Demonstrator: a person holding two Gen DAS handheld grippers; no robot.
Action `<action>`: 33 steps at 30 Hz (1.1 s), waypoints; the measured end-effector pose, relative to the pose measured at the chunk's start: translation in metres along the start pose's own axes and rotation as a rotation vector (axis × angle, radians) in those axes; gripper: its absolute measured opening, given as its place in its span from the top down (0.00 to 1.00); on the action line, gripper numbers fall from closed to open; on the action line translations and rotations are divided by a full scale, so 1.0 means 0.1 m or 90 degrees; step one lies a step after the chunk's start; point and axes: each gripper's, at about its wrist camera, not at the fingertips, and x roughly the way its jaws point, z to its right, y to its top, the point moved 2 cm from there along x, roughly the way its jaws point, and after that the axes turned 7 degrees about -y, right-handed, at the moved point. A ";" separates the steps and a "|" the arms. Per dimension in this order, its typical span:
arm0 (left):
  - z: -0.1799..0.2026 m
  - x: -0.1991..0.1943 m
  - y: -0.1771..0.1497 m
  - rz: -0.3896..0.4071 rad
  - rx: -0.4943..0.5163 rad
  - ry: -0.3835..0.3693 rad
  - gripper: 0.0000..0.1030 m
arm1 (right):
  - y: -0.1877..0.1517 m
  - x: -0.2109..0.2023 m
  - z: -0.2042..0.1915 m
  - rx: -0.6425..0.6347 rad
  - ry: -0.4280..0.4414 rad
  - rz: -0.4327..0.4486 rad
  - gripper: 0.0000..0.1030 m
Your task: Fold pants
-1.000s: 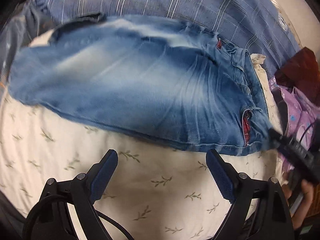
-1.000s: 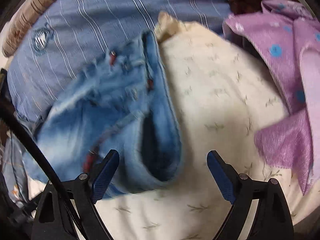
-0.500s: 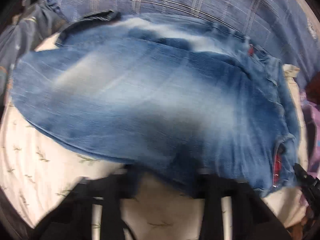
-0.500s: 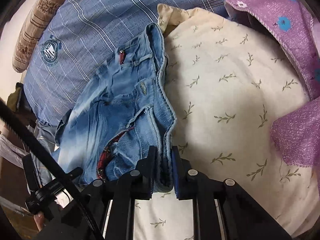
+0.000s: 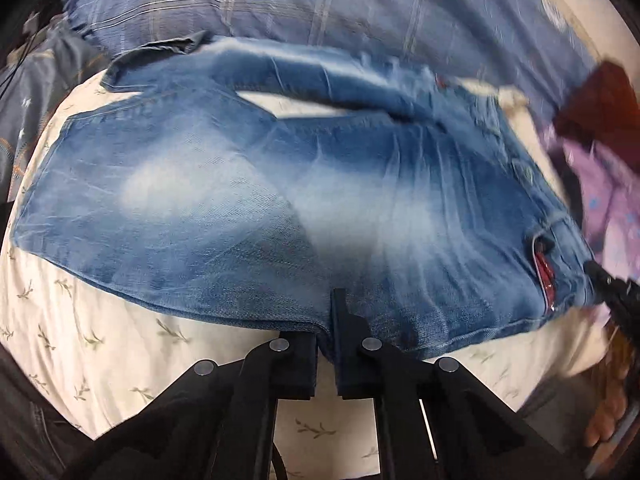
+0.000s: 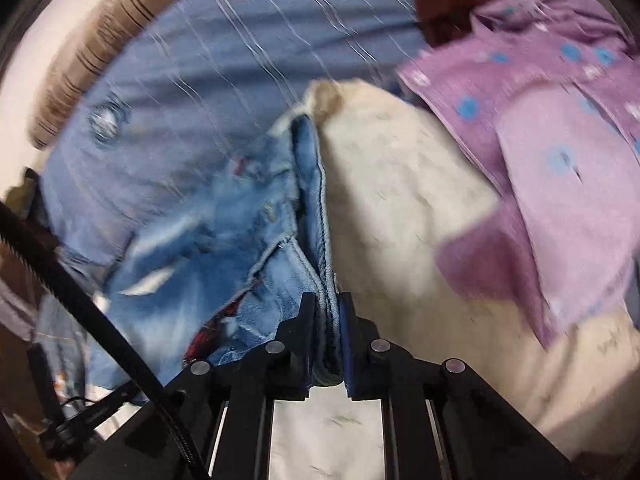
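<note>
One jeans (image 5: 280, 208); one purple garment (image 6: 552, 152); two grippers (image 5: 326, 320) (image 6: 325, 312); one cream sheet (image 5: 100, 344).

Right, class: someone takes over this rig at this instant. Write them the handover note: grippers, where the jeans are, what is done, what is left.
Left gripper: shut on the jeans, at the near edge, mid-length.
Right gripper: shut on the jeans' waistband.
Jeans: spread across the leaf-print sheet, legs pointing left, a gap showing between the two legs.
Done: both grips taken.
Left: probably lift the near edge over to lay one leg on the other, then fold lengthwise. A purple garment lies to the right; keep clear of it.
</note>
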 end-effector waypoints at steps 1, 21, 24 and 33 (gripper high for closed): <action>-0.02 0.08 0.01 -0.012 0.014 0.014 0.90 | -0.02 0.08 0.00 -0.003 -0.015 -0.018 0.89; -0.94 -0.63 0.17 0.131 -0.026 0.014 0.43 | -0.27 -0.18 -1.63 -0.186 0.108 0.022 0.20; -1.02 -0.54 0.07 0.130 -0.049 -0.011 0.40 | -0.23 0.03 -1.58 -0.148 0.133 -0.011 0.20; -0.82 -0.56 0.09 0.152 -0.020 -0.026 0.39 | -0.22 0.20 -1.39 -0.118 0.131 -0.025 0.20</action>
